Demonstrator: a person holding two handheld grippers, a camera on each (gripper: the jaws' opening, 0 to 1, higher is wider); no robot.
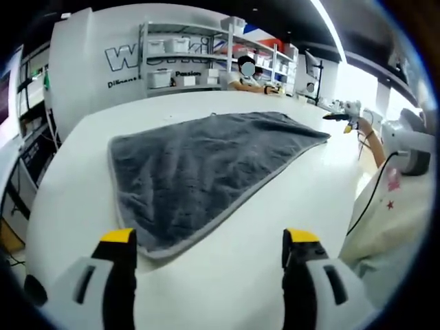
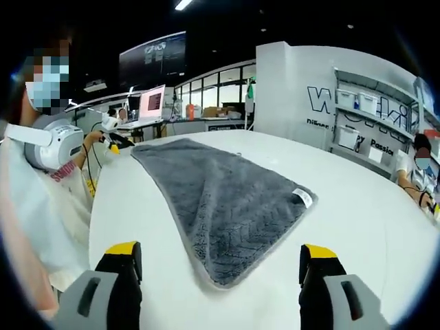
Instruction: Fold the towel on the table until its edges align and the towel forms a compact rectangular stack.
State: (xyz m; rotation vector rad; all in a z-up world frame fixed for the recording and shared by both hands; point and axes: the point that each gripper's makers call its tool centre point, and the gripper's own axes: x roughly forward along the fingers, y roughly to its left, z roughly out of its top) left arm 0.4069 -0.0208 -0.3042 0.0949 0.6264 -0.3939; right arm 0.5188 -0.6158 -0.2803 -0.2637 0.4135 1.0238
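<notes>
A grey towel point(image 1: 206, 168) with a lighter hem lies spread flat on the white table point(image 1: 261, 275). In the left gripper view its near corner sits just beyond my left gripper point(image 1: 210, 244), whose yellow-tipped jaws stand wide apart with nothing between them. In the right gripper view the same towel point(image 2: 220, 199) shows a small white label near its right edge. Another corner points toward my right gripper point(image 2: 220, 253), which is open and empty above bare table.
A person in a light shirt point(image 2: 34, 206) stands at the table's edge holding the grippers. Shelving with white bins point(image 1: 185, 62) lines the far wall. Another person point(image 1: 251, 79) sits behind the table. Desks with monitors point(image 2: 148, 106) stand beyond.
</notes>
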